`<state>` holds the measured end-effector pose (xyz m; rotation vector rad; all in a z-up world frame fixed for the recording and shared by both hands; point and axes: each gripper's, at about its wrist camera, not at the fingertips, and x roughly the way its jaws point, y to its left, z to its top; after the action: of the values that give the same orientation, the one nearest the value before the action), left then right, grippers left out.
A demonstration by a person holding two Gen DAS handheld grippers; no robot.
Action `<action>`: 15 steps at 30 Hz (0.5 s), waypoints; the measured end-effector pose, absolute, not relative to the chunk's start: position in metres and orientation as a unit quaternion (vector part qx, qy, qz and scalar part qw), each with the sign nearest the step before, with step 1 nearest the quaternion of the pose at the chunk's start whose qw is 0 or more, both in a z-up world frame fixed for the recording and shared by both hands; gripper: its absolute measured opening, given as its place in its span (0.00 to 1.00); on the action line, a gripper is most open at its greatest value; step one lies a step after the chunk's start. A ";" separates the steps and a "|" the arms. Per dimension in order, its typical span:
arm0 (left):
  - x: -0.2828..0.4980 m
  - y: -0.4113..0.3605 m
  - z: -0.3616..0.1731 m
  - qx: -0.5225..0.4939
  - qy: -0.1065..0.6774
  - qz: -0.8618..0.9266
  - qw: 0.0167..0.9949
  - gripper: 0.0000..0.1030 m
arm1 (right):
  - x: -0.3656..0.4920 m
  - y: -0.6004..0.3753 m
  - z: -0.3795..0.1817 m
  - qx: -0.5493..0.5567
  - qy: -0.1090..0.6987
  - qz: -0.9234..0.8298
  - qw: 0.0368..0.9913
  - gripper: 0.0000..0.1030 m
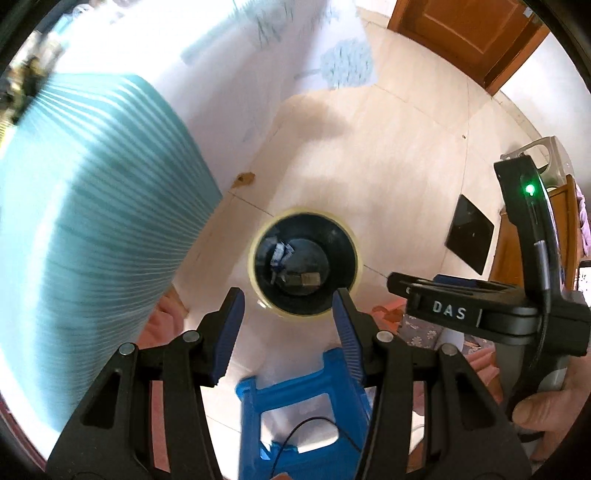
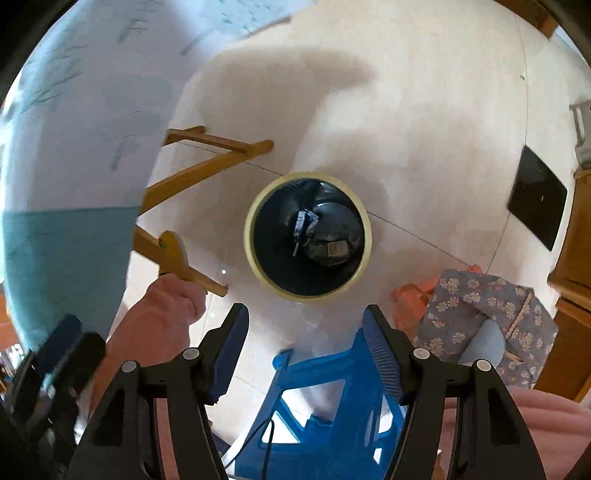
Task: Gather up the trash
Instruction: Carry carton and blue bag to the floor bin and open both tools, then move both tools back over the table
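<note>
A round bin with a cream rim (image 1: 255, 236) and a black liner stands on the floor below both grippers; it also shows in the right wrist view (image 2: 251, 236). Inside lie a blue-and-white wrapper (image 1: 280, 254) (image 2: 304, 223) and a small grey-brown packet (image 1: 309, 279) (image 2: 337, 249). My left gripper (image 1: 288, 299) is open and empty above the bin. My right gripper (image 2: 306, 314) is open and empty above the bin. The right gripper's body (image 1: 480, 314) shows at the right of the left wrist view.
A blue plastic stool (image 1: 295, 398) (image 2: 325, 391) stands below the grippers. A table with a teal and white cloth (image 1: 92, 221) (image 2: 62, 258) is at the left, with wooden legs (image 2: 207, 162). A black mat (image 1: 469, 232), floral slippers (image 2: 480, 317) and a wooden door (image 1: 469, 33) are around.
</note>
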<state>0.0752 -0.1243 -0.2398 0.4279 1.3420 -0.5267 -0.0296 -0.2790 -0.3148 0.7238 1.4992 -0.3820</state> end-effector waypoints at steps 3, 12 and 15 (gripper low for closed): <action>0.072 -0.112 -0.212 0.197 0.596 -0.239 0.740 0.45 | -0.034 -0.268 -0.288 0.311 0.652 -0.156 0.673 0.64; 0.076 -0.047 -0.142 0.147 0.572 -0.192 0.784 0.45 | -0.009 -0.215 -0.207 0.252 0.639 -0.091 0.721 0.64; 0.078 -0.018 -0.117 0.117 0.560 -0.168 0.803 0.45 | 0.011 -0.190 -0.176 0.225 0.634 -0.061 0.737 0.64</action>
<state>0.0779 -0.0182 -0.1175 0.2508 1.2004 -0.3607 0.0106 -0.1904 -0.1757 0.4941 1.3919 -0.1348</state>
